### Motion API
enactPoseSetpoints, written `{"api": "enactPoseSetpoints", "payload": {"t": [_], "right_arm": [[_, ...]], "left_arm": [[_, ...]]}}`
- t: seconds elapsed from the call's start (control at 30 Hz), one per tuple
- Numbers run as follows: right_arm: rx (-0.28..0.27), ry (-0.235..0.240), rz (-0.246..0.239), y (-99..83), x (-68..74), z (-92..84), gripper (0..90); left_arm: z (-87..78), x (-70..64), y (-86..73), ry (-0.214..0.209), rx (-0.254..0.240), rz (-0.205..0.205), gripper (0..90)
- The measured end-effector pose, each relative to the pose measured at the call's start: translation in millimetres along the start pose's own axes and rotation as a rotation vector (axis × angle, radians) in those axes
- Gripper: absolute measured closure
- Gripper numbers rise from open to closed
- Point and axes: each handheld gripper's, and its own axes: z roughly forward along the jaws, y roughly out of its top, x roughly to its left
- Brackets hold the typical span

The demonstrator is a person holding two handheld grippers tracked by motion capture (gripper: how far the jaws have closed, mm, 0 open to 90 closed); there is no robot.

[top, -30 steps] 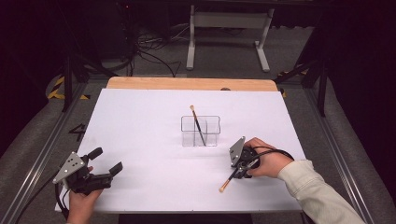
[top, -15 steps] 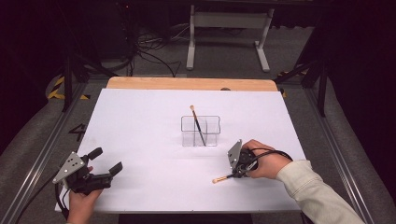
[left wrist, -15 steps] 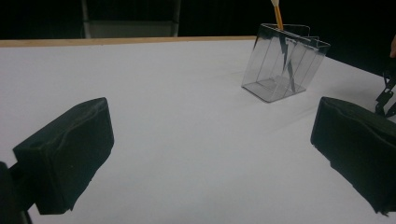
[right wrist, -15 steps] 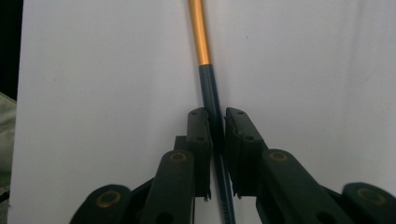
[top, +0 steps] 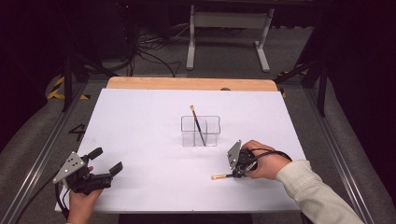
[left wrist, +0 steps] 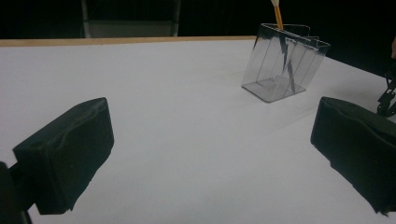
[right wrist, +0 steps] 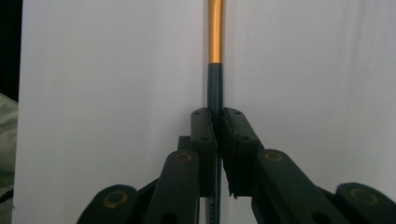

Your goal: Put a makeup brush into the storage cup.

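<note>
Your right gripper [right wrist: 218,116] had just closed on the brush [top: 223,176], pinching its dark handle low on the bench [top: 149,116], ready to lift toward the holder [top: 201,131] ahead. Your left gripper [top: 103,161] rested wide, empty.

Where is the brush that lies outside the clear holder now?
In the high view, the brush lies on the white table, front right, clamped by the right gripper, nearer than the clear holder.

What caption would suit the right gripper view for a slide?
Right gripper clamped shut on a dark-handled brush with a gold ferrule, over the white table.
</note>
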Motion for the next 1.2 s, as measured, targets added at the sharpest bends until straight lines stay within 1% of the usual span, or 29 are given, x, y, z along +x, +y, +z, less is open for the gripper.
{"api": "enactPoseSetpoints", "payload": {"t": [0.23, 0.4, 0.43, 0.5, 0.6, 0.83, 0.87, 1.07, 1.2], "right_arm": [[0.000, -0.005, 0.010, -0.1, 0.6, -0.2, 84.0], [-0.001, -0.011, 0.028, -0.5, 0.8, -2.7, 84.0], [-0.010, -0.012, 0.027, -0.8, 0.4, -3.6, 84.0], [-0.032, -0.016, 0.039, -1.5, 0.4, -6.9, 84.0], [-0.045, -0.022, 0.049, -1.6, 0.4, -10.9, 83.9], [-0.143, -0.056, 0.077, -2.4, 2.0, -21.8, 83.9], [-0.153, -0.060, 0.072, -2.4, 1.7, -22.6, 83.9], [-0.211, -0.093, 0.077, -1.6, 4.0, -30.3, 84.0], [-0.263, -0.113, 0.078, -0.9, 5.4, -36.8, 84.0]], "left_arm": [[-0.1, 0.5, 0.3, -0.001, 0.001, 0.005, 0.4], [0.1, 0.5, 0.5, -0.001, 0.000, 0.005, 0.3], [0.1, 0.7, 0.6, -0.002, 0.000, 0.008, 0.3], [0.6, 0.1, 0.4, 0.000, -0.004, 0.002, 0.4], [0.7, 0.1, 0.7, 0.000, -0.002, 0.006, 0.4], [0.9, 0.2, 0.8, -0.002, -0.001, 0.008, 0.3], [1.0, 0.2, 0.9, -0.002, -0.001, 0.009, 0.4], [1.3, 0.2, 1.1, -0.002, -0.002, 0.008, 0.3], [1.4, -0.2, 1.1, -0.001, -0.002, 0.006, 0.4]]}}
